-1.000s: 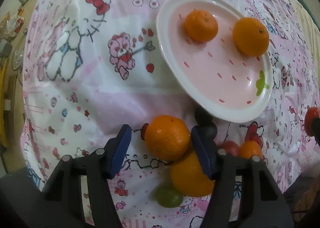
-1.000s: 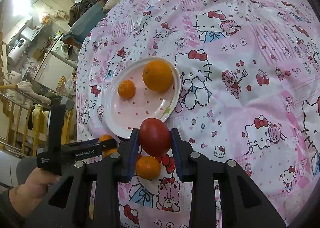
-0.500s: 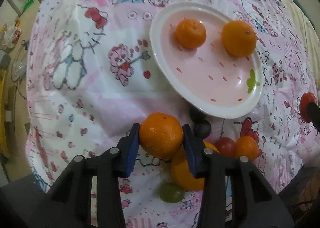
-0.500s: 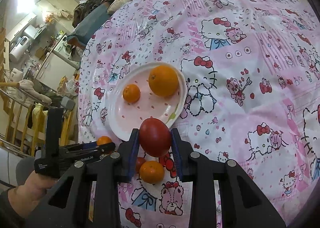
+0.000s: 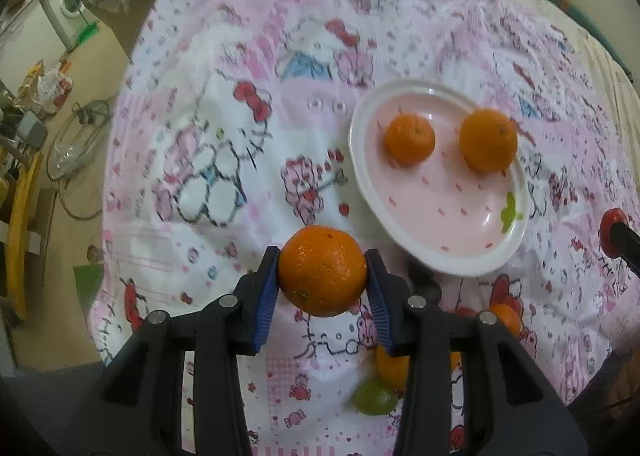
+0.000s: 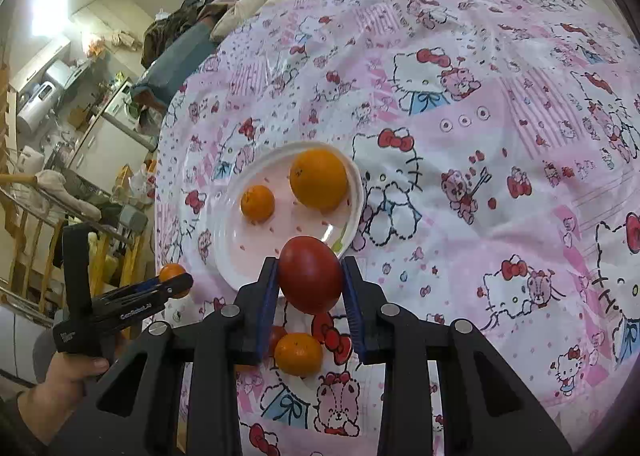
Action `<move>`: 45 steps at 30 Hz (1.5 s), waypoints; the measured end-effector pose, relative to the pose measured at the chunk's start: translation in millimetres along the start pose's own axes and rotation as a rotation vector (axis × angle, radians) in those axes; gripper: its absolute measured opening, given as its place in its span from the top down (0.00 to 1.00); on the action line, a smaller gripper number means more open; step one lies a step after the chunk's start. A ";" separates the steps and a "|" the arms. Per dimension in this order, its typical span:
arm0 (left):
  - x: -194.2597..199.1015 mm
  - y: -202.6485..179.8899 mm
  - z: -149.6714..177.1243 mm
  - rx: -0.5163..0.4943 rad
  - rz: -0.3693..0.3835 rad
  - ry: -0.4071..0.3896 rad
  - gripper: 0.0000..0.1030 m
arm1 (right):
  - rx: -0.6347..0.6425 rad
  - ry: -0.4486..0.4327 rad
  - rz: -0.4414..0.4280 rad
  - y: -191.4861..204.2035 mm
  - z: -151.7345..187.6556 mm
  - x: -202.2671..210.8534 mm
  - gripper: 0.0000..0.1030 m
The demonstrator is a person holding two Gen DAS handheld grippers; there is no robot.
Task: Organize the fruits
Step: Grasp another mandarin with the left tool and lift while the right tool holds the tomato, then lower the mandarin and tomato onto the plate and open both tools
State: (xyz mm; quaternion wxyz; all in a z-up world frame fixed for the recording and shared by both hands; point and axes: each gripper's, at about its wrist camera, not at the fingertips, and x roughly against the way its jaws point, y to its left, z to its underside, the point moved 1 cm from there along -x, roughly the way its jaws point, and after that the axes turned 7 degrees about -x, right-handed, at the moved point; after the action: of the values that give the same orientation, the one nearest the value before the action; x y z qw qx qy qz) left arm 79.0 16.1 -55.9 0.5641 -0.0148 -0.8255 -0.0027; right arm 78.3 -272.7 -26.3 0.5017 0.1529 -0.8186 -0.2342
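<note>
Left gripper (image 5: 322,271) has just closed on an orange (image 5: 322,271) near the plate (image 5: 362,175); right gripper (image 6: 310,275) clamps a red fruit (image 6: 310,275) — possibly a tomato — at the plate's near rim.

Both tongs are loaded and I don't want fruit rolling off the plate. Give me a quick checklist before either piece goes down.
1. Left tongs clamped on the orange, after just closing: ok.
2. Right tongs clamped on the red fruit: ok.
3. Free room on the plate nearer the tongs, beside the two oranges already there: ok.
4. Held orange clear of the cloth: ok.
5. Tongs well apart from each other: ok.
6. Plate sits flat on the soft cloth: cannot tell.
</note>
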 end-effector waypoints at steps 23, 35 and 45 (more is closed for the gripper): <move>26.3 -4.4 -51.2 -0.056 0.039 -0.130 0.64 | 0.005 -0.104 -0.106 11.7 -41.0 19.9 0.68; -15.3 -28.6 -81.5 -0.140 0.091 -0.070 0.64 | 0.047 0.013 -0.079 15.0 -62.4 -35.8 0.68; -51.0 -58.7 -117.0 -0.222 0.142 -0.046 0.64 | 0.090 0.172 -0.012 15.2 -38.9 -89.1 0.68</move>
State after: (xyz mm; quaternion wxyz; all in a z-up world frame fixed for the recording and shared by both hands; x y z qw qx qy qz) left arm 204.9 -46.2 -60.1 0.5386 -0.1357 -0.8298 -0.0537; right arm 152.8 -225.5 -69.8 0.5612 0.1999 -0.7813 -0.1861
